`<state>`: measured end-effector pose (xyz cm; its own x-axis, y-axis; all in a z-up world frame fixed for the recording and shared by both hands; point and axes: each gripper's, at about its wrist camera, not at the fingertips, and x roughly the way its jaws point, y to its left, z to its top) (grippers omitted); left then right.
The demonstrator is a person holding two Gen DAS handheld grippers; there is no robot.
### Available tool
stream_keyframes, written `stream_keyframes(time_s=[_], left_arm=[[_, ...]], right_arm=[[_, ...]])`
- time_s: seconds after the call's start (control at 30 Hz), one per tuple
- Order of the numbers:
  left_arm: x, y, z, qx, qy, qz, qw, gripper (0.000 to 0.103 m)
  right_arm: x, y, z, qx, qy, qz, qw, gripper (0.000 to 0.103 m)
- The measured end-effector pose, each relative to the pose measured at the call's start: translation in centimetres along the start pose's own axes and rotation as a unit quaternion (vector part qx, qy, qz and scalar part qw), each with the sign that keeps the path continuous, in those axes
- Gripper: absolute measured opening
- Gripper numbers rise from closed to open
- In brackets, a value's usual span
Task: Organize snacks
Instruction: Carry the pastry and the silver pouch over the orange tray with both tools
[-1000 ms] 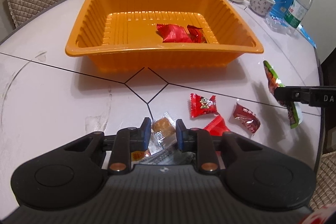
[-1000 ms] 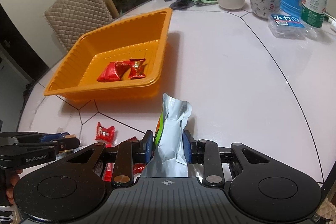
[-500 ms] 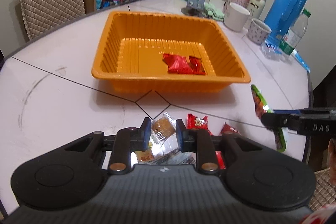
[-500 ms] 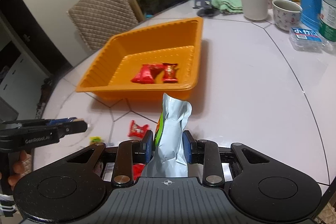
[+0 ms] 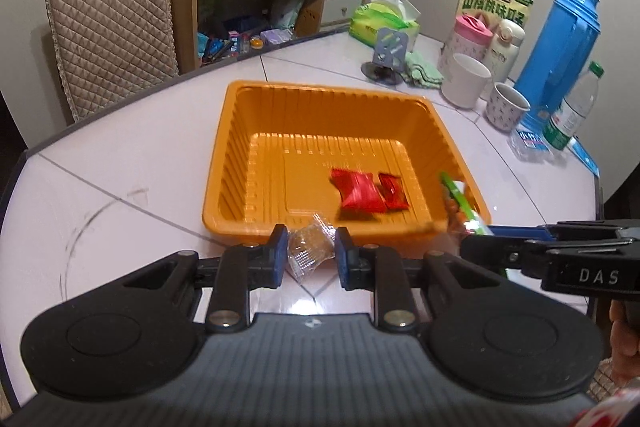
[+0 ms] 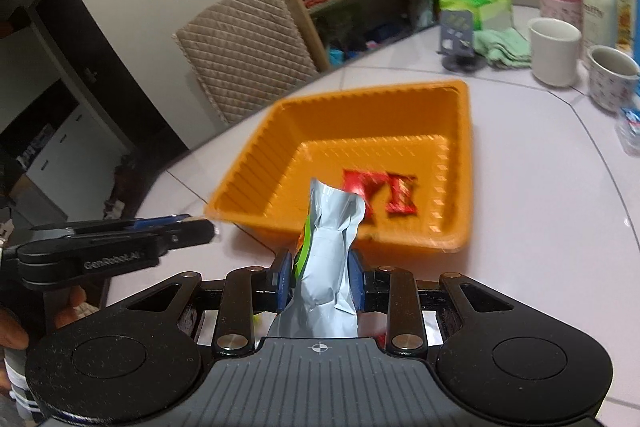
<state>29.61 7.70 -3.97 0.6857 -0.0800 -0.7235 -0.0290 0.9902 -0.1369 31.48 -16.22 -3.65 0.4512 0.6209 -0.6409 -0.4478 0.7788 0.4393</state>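
Left wrist view is showing a pale tiled table (image 5: 120,163) carrying everything, and on it an orange ribbed plastic tray (image 5: 240,163) is sitting just beyond the fingertips. Two red snack packets (image 5: 366,189) are lying touching each other on the tray floor, toward its near right corner. At the table's far right edge a blue thermos (image 5: 560,55), a water bottle (image 5: 576,107), a white mug (image 5: 466,81) and a patterned cup (image 5: 506,106) are standing close together. The left gripper (image 5: 311,257) is pinching a small clear-wrapped brown snack (image 5: 310,247) between its blue pads, and the packet is hanging in front of the tray's near wall, its top edge overlapping the rim. From the right, the right gripper (image 5: 476,245) is reaching in, and the green-edged pouch (image 5: 460,203) it is carrying is crossing the tray's near right corner. Right wrist view is showing that same tray (image 6: 280,155) ahead and slightly right, with the red packets (image 6: 384,193) blurred inside it. The right gripper (image 6: 320,281) is clamping a silver foil pouch with a green edge (image 6: 328,247) that is standing upright between its pads, its crumpled top overlapping the tray's near wall. The left gripper (image 6: 200,227) is pointing in from the left, its tips near the tray's near left corner.
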Motion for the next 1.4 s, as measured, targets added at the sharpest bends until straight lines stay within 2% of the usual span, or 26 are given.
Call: stream_keyframes(time_s=[0.5, 0.93, 1.4], left_arm=[[5.0, 1.8, 4.9, 0.002, -0.001, 0.018, 0.9998, 0.022], [10.0, 3.5, 5.7, -0.011, 0.034, 0.023, 0.9991, 0.023], [11.7, 3.9, 6.6, -0.012, 0.03, 0.017, 0.9993, 0.026]], right_arm=[[6.2, 0.6, 4.7, 0.008, -0.012, 0.0, 1.0, 0.031], [10.8, -0.7, 5.8, 0.038, 0.004, -0.013, 0.999, 0.031], [12.4, -1.8, 6.3, 0.059, 0.007, -0.021, 0.998, 0.031]])
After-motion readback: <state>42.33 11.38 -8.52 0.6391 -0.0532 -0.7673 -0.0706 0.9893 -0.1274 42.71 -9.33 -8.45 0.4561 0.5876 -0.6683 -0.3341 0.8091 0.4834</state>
